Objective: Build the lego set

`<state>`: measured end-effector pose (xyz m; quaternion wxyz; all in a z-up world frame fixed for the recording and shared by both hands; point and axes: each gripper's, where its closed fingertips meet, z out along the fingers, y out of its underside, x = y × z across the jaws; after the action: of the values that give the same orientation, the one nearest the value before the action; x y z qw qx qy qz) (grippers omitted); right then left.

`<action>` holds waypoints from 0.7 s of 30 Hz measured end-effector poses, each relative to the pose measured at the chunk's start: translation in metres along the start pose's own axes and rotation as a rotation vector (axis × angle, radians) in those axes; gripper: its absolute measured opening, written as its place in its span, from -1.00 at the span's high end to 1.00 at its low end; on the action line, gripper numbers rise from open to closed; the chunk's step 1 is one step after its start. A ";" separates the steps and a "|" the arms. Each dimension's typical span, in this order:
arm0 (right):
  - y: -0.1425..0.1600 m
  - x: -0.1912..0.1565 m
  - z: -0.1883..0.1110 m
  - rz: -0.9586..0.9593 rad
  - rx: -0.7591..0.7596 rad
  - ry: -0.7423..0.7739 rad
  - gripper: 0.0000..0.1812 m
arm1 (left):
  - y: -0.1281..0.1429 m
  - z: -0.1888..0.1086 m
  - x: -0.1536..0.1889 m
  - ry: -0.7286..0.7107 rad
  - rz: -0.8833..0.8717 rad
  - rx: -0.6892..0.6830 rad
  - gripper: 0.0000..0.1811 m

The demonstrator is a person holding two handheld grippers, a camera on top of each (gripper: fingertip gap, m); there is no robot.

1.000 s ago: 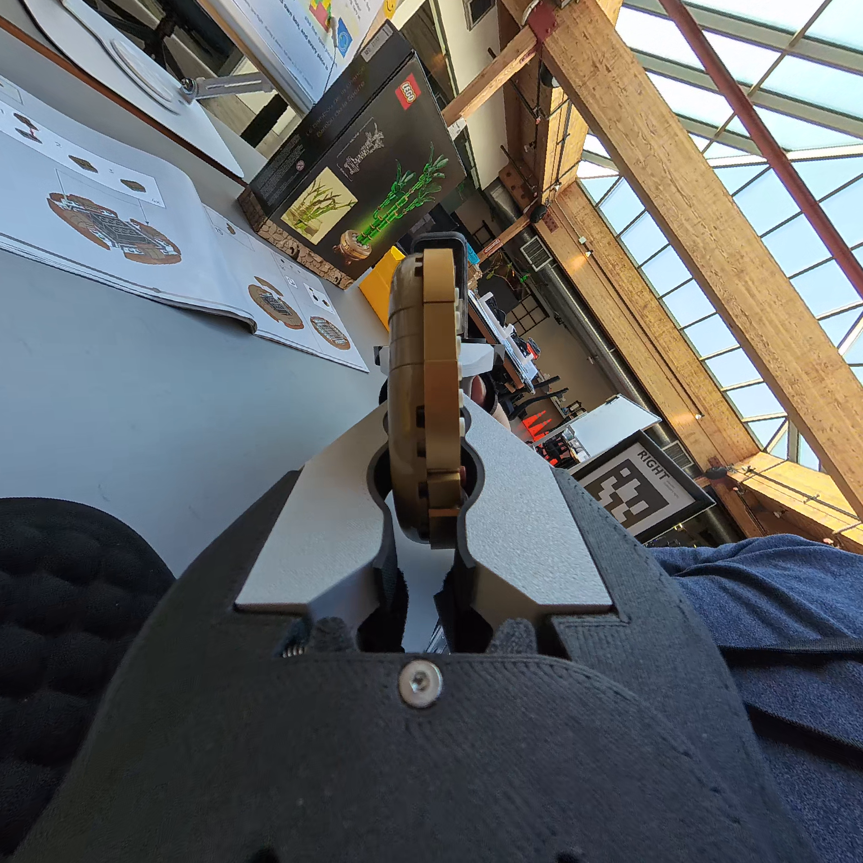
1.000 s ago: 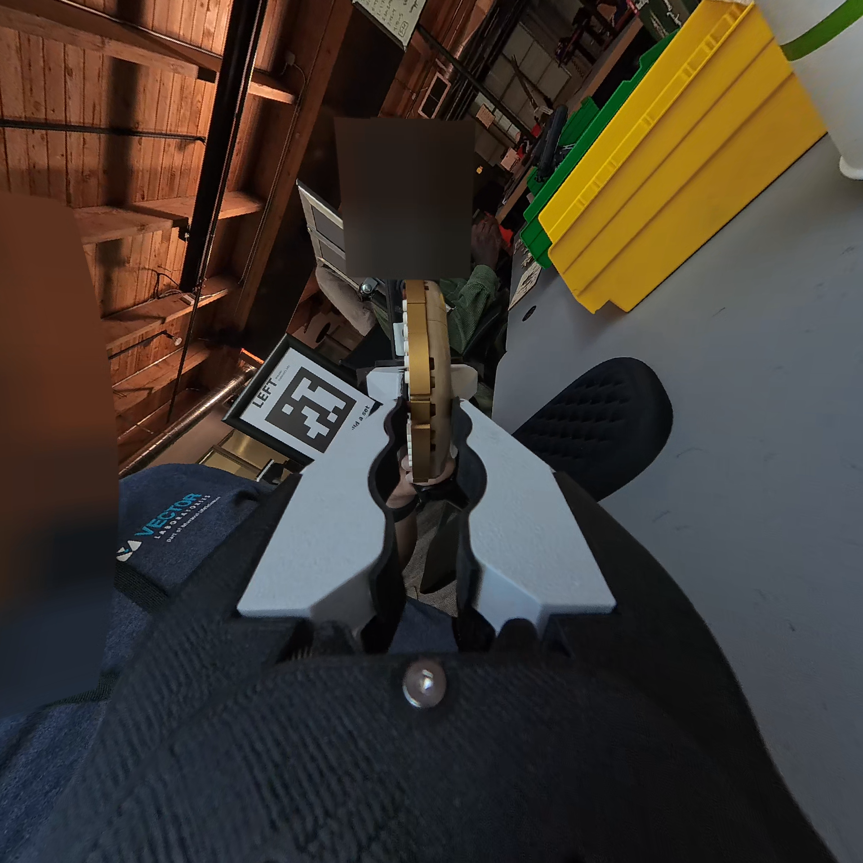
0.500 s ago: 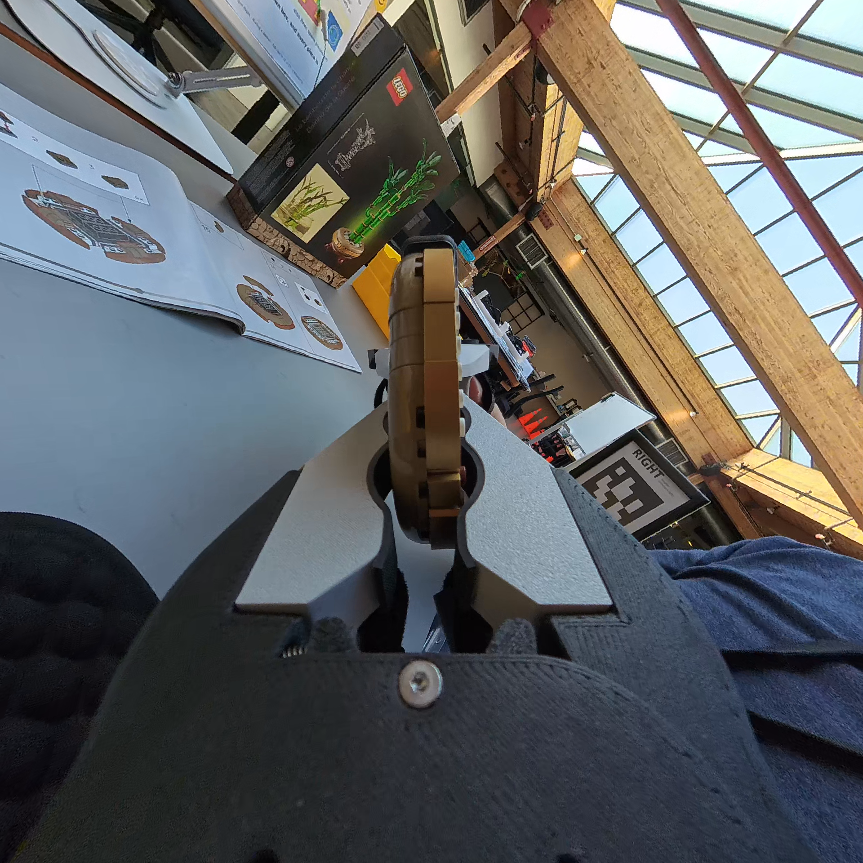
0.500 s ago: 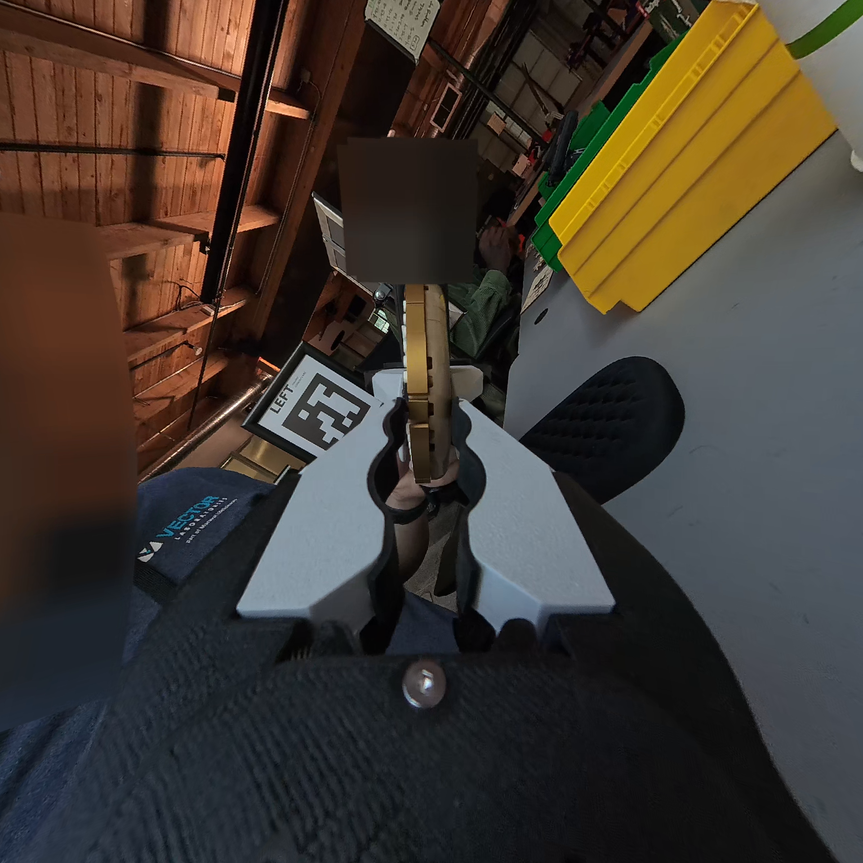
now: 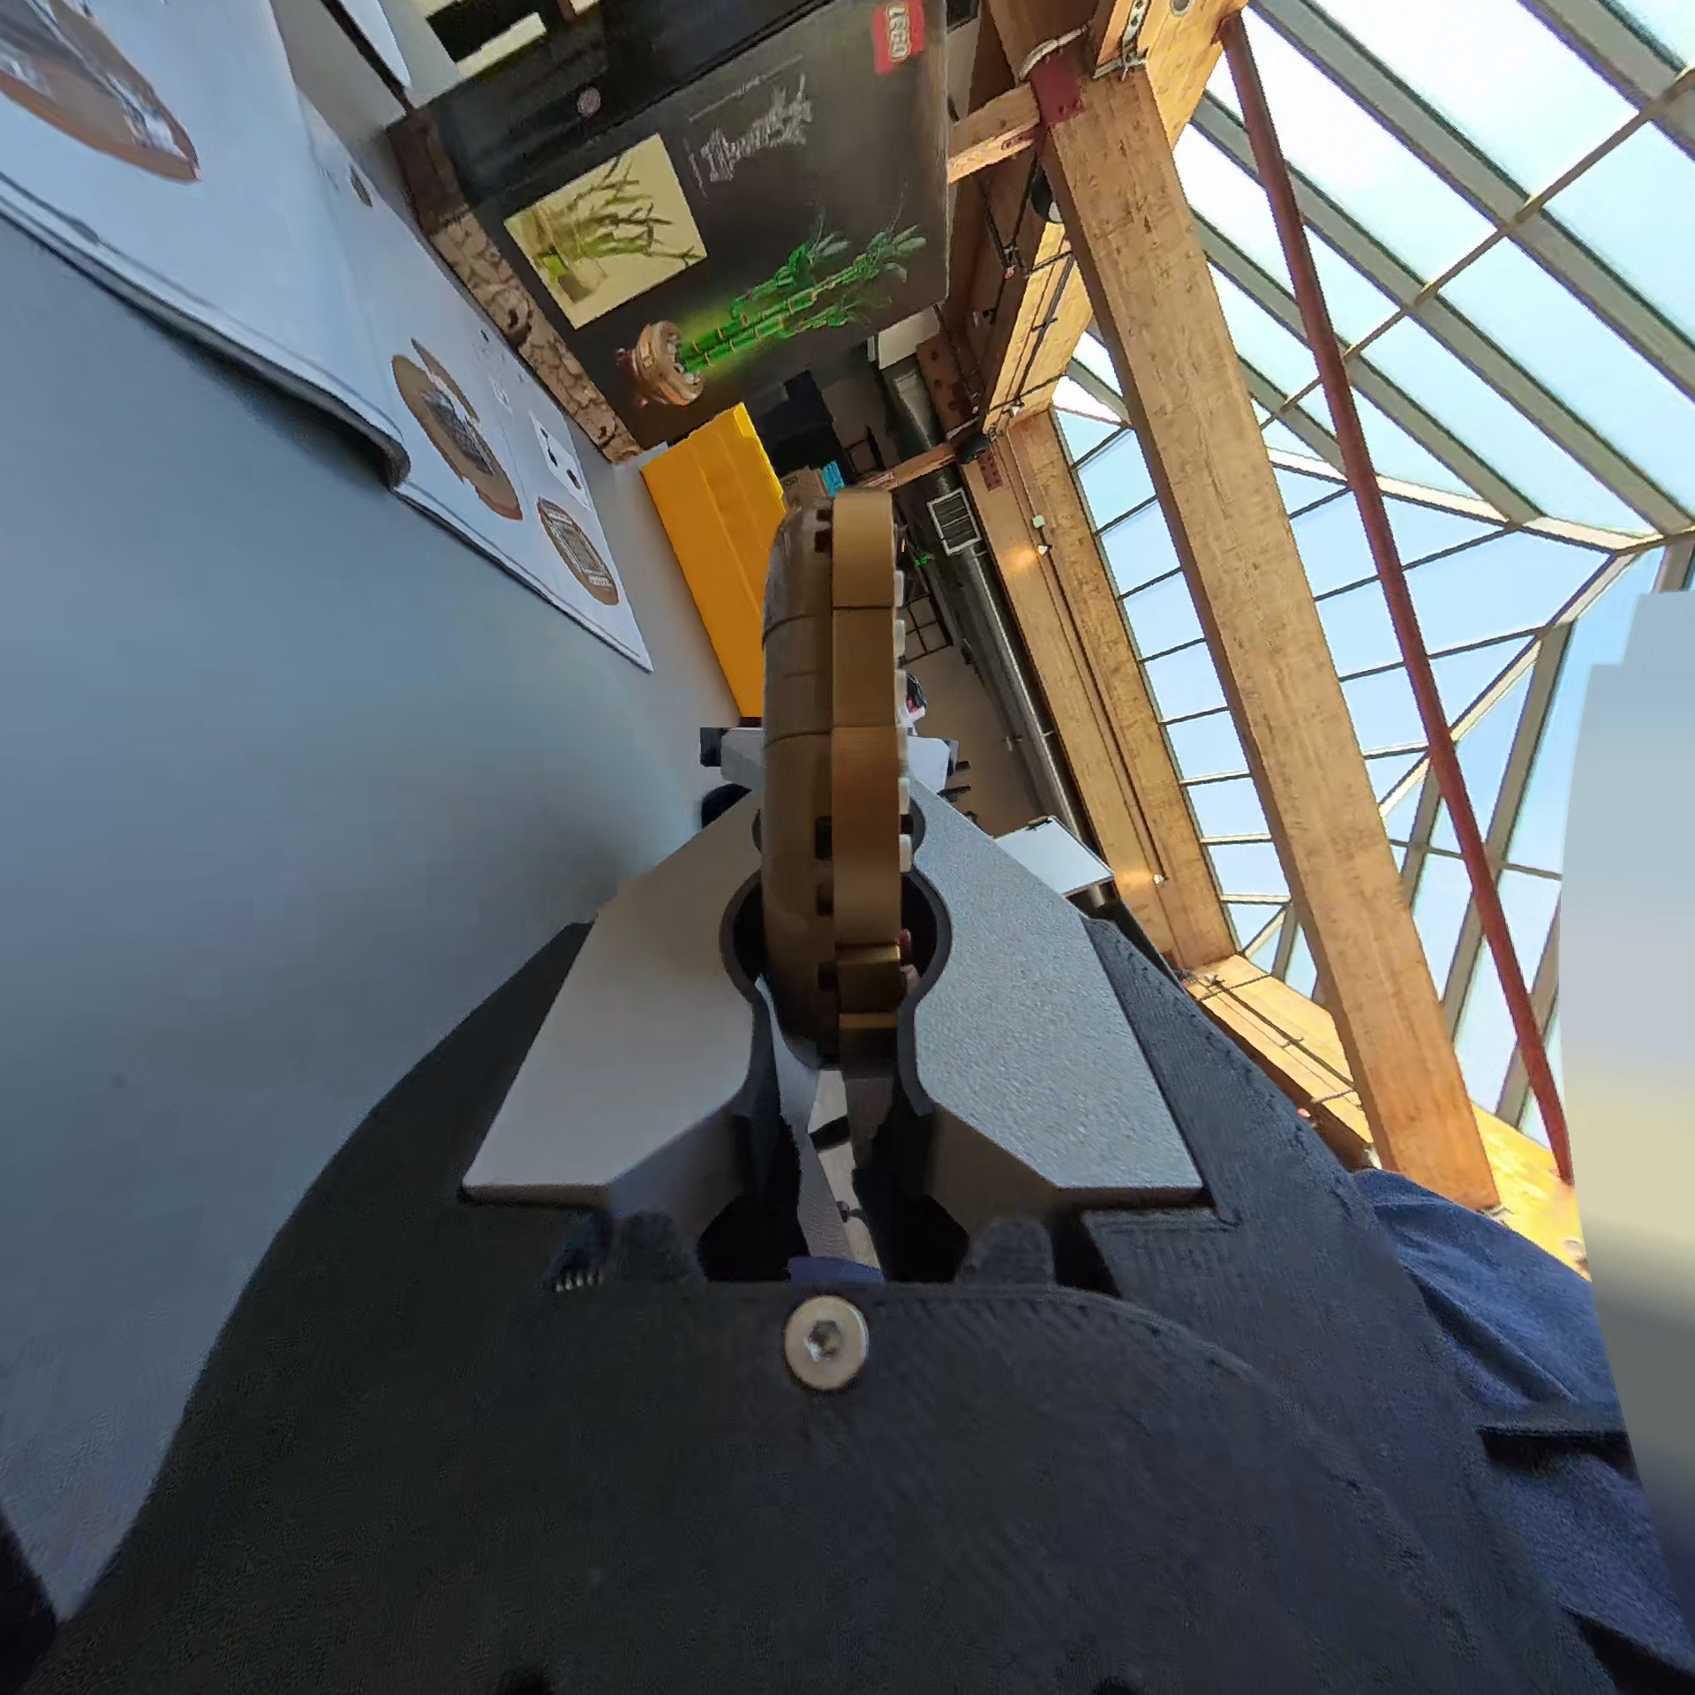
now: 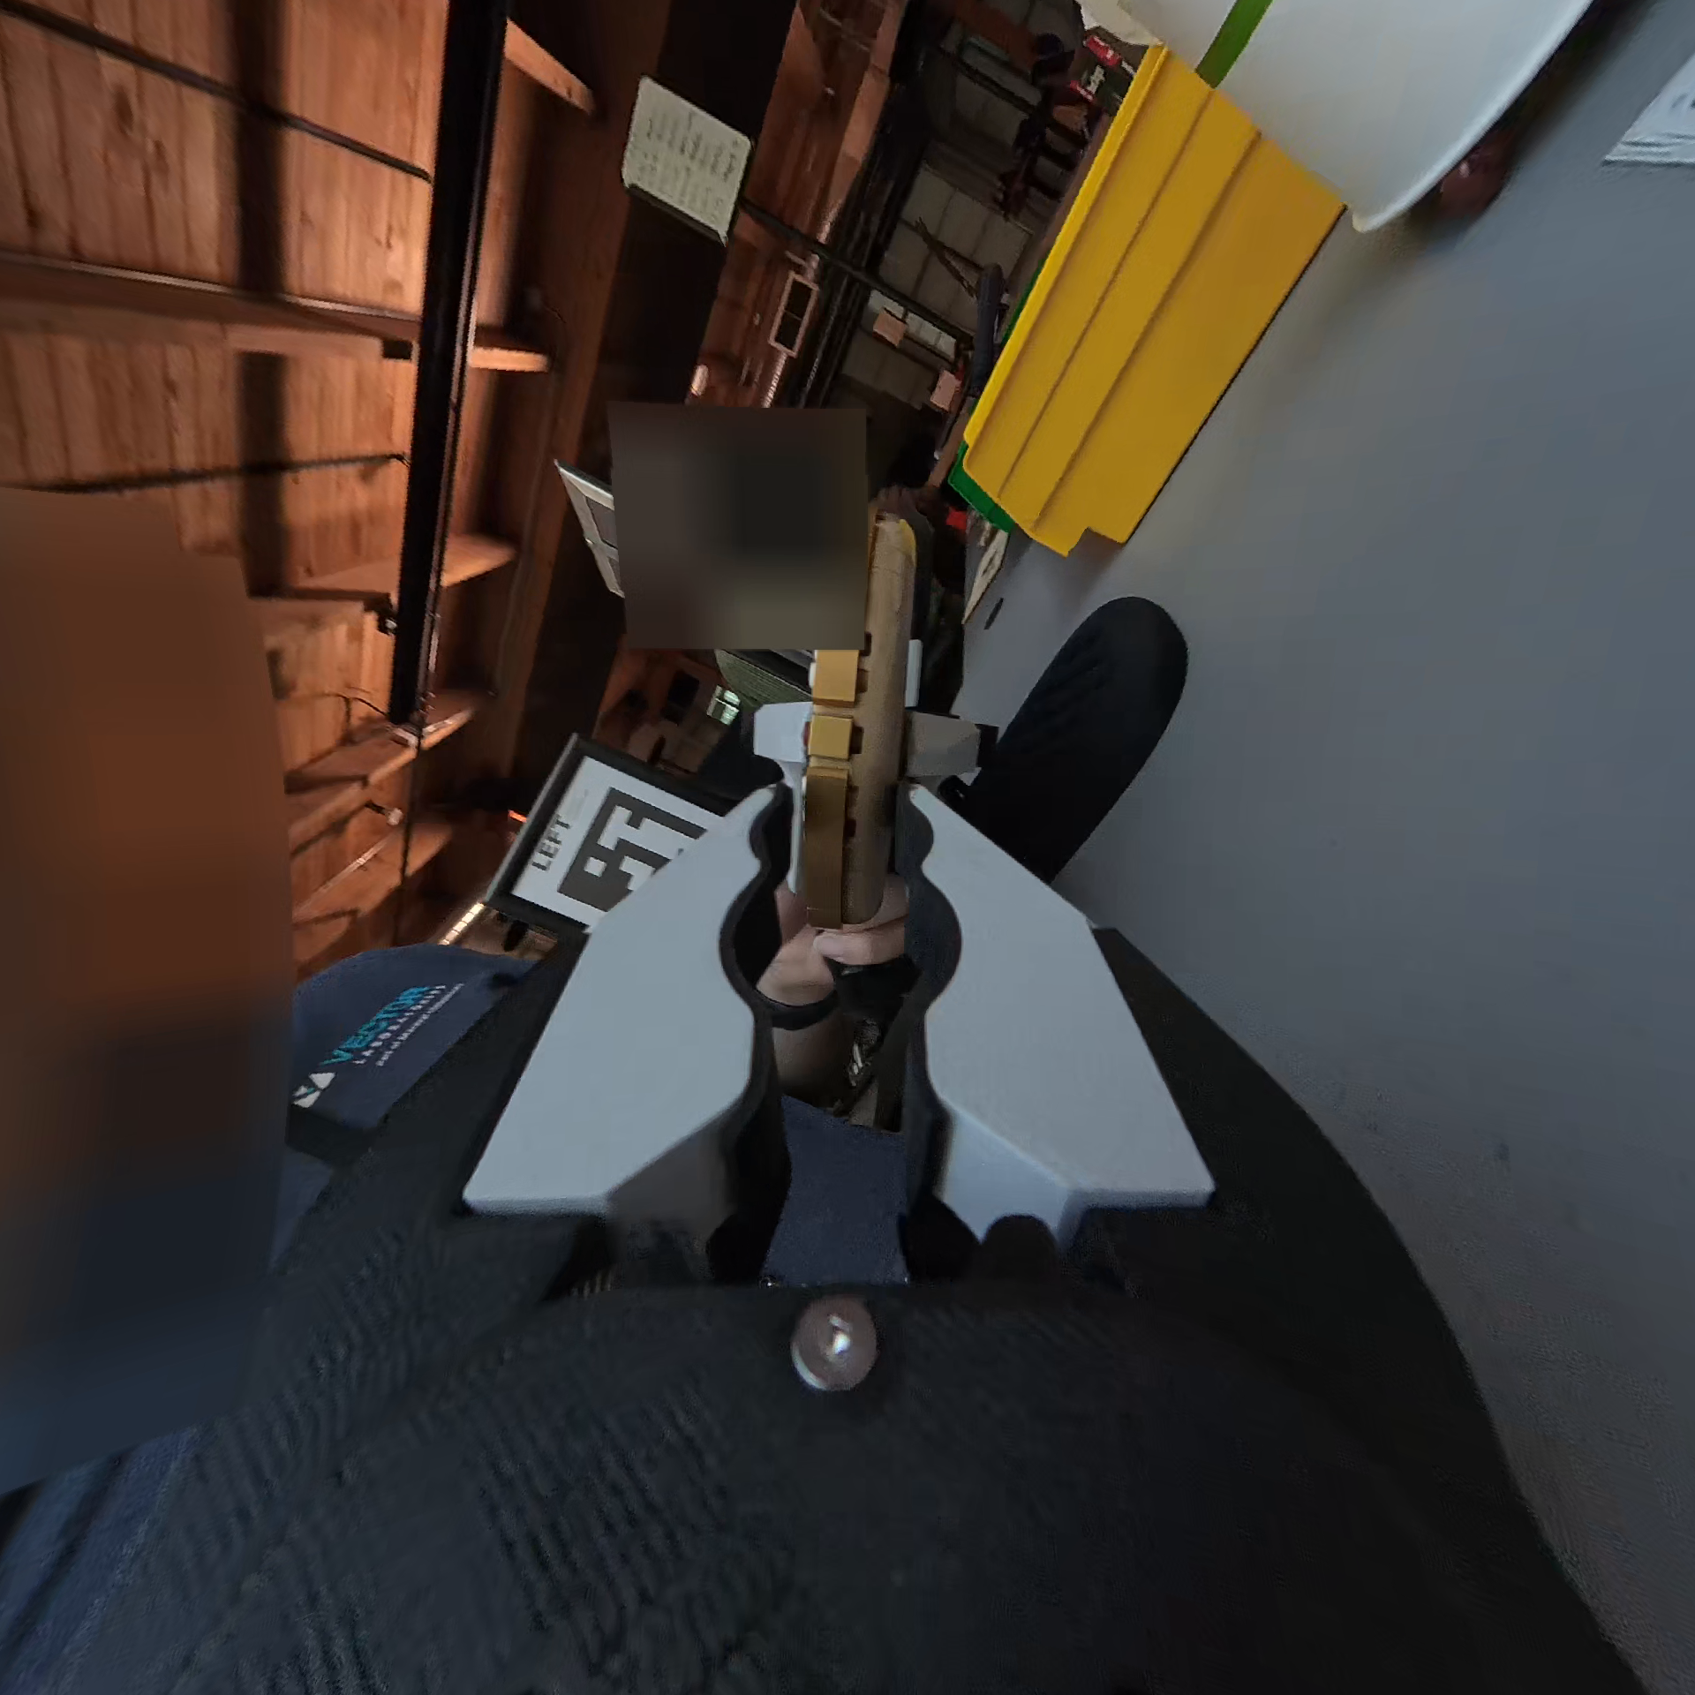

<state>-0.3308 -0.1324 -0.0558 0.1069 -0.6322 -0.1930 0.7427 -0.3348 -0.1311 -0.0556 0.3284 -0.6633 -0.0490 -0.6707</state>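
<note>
A round tan and gold lego disc (image 5: 830,761) is held edge-on in the air beside the grey table (image 5: 229,780). My left gripper (image 5: 830,825) is shut on its near rim. My right gripper (image 6: 848,807) is shut on the opposite rim of the same disc (image 6: 871,697). The two grippers face each other. The right gripper's pale fingertips (image 5: 734,747) show past the disc in the left wrist view, and the left gripper's fingertips (image 6: 945,734) show in the right wrist view. The disc faces are hidden.
An open instruction booklet (image 5: 275,303) and the dark lego box (image 5: 715,229) lie on the table, with a yellow bin (image 5: 715,541) behind. The right wrist view shows the yellow bin (image 6: 1128,348), a white tub (image 6: 1376,92), a black pad (image 6: 1082,734) and a hand (image 6: 844,954). From either gripper's tips it is about 25 cm to the white tub (image 6: 1376,92).
Both grippers have turned and shifted with the disc still clamped between them. The box and booklet now sit nearer in the left wrist view, and the black pad has left it.
</note>
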 end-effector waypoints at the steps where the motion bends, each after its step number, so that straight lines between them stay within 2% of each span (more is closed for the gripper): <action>1: 0.000 0.005 -0.008 0.042 0.026 0.002 0.69 | 0.004 0.007 -0.004 0.004 -0.027 -0.004 0.81; 3: 0.003 0.011 -0.023 0.097 0.049 0.011 0.80 | 0.012 0.019 -0.011 0.009 -0.066 -0.018 0.81; 7: 0.003 0.016 -0.051 0.160 0.054 0.062 0.80 | 0.028 0.041 -0.017 0.026 -0.118 -0.074 0.80; 10: -0.006 0.018 -0.073 0.216 0.086 0.093 0.80 | 0.028 0.049 -0.018 0.057 -0.166 -0.068 0.70; 16: -0.019 0.024 -0.112 0.303 0.135 0.129 0.80 | 0.020 0.032 -0.032 -0.029 -0.123 -0.021 0.57; 21: -0.020 0.035 -0.119 0.313 0.131 0.179 0.80 | 0.007 0.009 -0.031 -0.105 0.035 0.010 0.51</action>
<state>-0.2223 -0.0824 -0.0937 0.0476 -0.7098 -0.0333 0.7020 -0.3264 -0.1204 -0.0862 0.3402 -0.6968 -0.0579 -0.6288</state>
